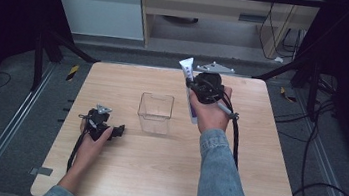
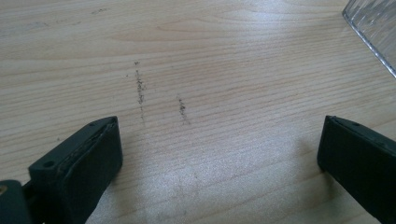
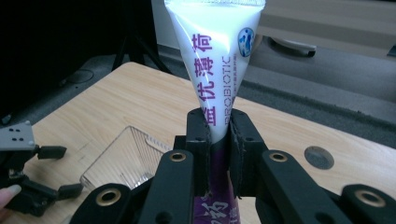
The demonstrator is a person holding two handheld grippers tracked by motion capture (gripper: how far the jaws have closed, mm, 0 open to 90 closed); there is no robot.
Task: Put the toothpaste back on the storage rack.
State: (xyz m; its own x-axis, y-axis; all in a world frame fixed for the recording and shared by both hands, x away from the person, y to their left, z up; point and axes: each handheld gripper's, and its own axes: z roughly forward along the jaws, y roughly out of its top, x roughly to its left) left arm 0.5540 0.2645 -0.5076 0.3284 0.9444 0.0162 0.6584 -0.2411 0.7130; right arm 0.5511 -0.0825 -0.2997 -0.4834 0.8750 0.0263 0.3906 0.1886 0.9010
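Over the far right part of the light wooden worktop [image 1: 154, 166], the right tongs [image 1: 195, 84] are held up off the surface in the person's right hand [image 1: 209, 113], blue denim sleeve [image 1: 220, 177] behind it. Jaws clenched on a white squeeze tube with purple lettering [image 1: 189, 90], grasped at its middle. In the high view the tube runs steeply, flat crimped end up and toward the far edge, lower end down beside the palm. In the right gripper view the tube [image 3: 219, 65] rises between the two black jaws and widens to its sealed end at the top; the purple-printed lower part passes down behind the linkage. Pads [image 3: 198, 135] press on both sides of it.

Clear ribbed plastic box [image 1: 155, 113], open-topped, stands at mid-worktop, left of the right hand and apart from it. Nothing visible inside. The tube is clear above the worktop, to the right of the box, not over it.

Near left: left tongs [image 1: 119, 131] lie low at the worktop in the left hand [image 1: 90, 143], pointing right toward the box, well short of it. Jaws released, standing wide; the left gripper view has bare wood grain with a few dark scuff marks [image 2: 140, 88] between them, and a corner of the box [image 2: 373, 32] at upper right.
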